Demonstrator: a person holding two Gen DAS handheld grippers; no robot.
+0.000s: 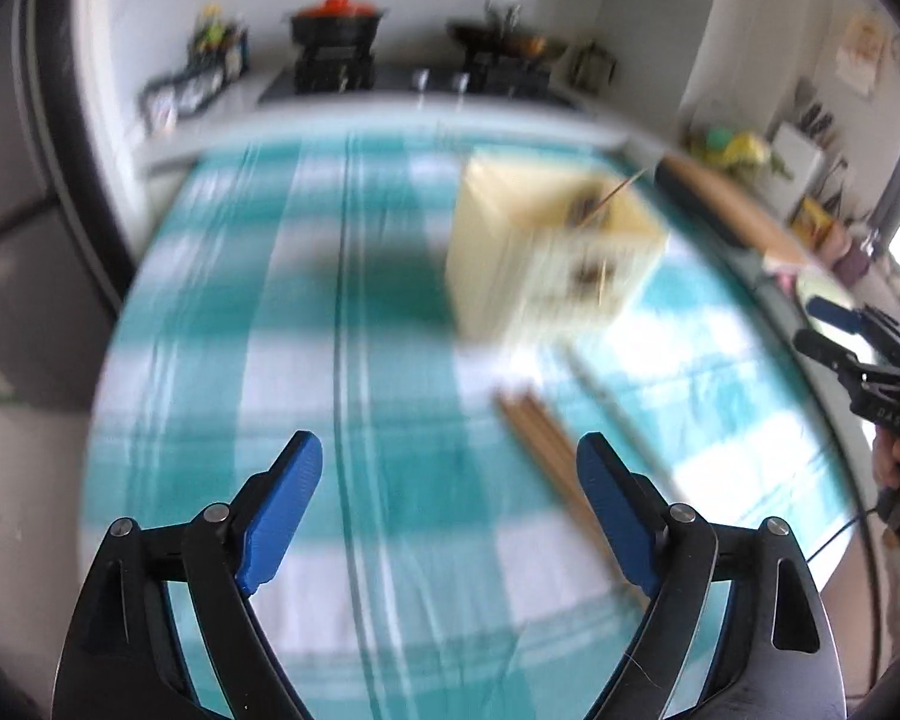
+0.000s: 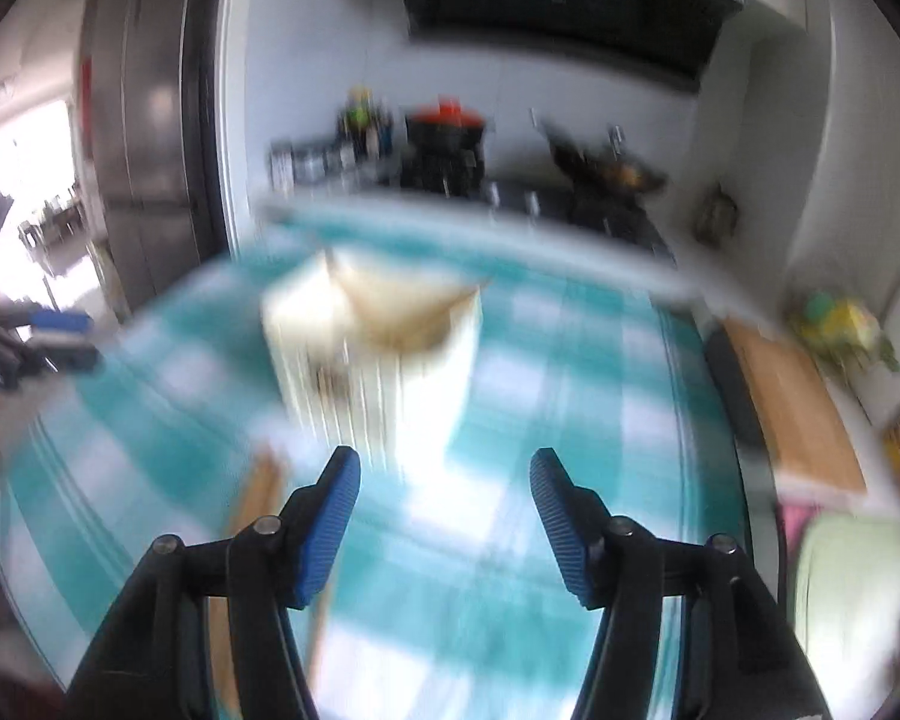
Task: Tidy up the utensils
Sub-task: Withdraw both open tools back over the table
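Observation:
Both views are blurred by motion. A cream utensil holder box (image 1: 546,240) stands on the teal checked tablecloth (image 1: 306,312), with a thin stick poking out of its top. Wooden chopsticks (image 1: 546,450) lie on the cloth in front of it. My left gripper (image 1: 450,456) is open and empty, above the cloth, with the chopsticks near its right finger. My right gripper (image 2: 444,474) is open and empty, just in front of the box (image 2: 378,348). Chopsticks (image 2: 258,492) lie by its left finger. The right gripper also shows at the right edge of the left wrist view (image 1: 840,336).
A stove with a black pot (image 1: 336,24) and a wok (image 1: 498,39) runs along the back counter. A wooden cutting board (image 2: 792,396) lies right of the cloth. A fridge (image 2: 144,120) stands at the left. Clutter fills the right counter (image 1: 810,180).

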